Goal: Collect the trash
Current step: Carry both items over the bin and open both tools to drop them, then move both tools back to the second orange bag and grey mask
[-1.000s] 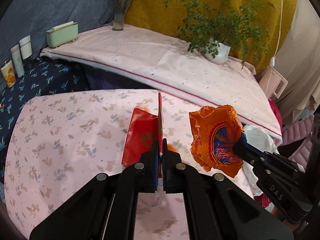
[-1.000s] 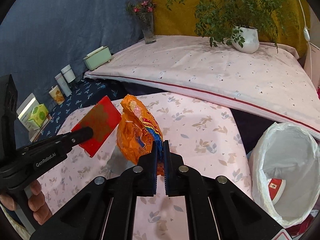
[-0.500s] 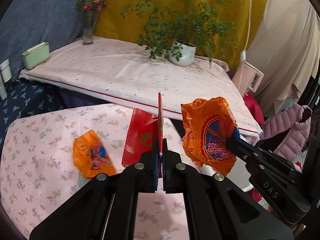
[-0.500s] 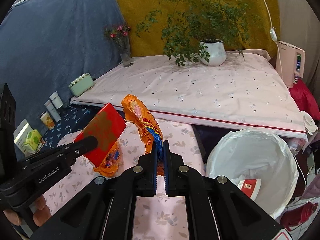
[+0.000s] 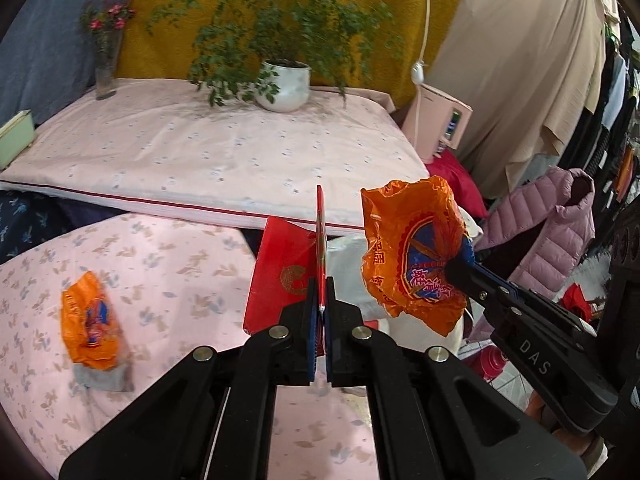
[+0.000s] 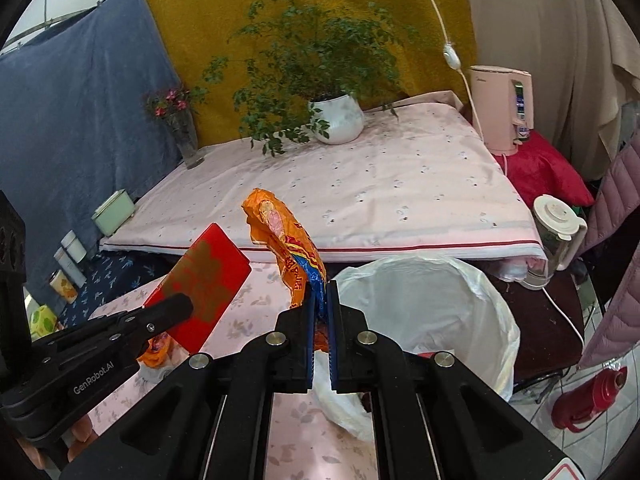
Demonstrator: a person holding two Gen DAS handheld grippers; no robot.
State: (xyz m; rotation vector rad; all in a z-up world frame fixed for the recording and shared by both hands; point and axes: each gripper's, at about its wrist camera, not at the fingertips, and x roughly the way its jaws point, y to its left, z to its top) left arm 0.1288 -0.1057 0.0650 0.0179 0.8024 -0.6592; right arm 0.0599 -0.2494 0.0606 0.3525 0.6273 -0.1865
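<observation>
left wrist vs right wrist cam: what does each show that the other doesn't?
Left wrist only: a second orange wrapper lying in full view on the floral table, and a pink jacket at the right.

Right wrist only: the open mouth of the white bin bag, a blender jug, a red thermos on the floor, and cans at the left.

Both: the left gripper shut on a red packet, the right gripper shut on an orange wrapper, the potted plant, flower vase and pink kettle.
</observation>
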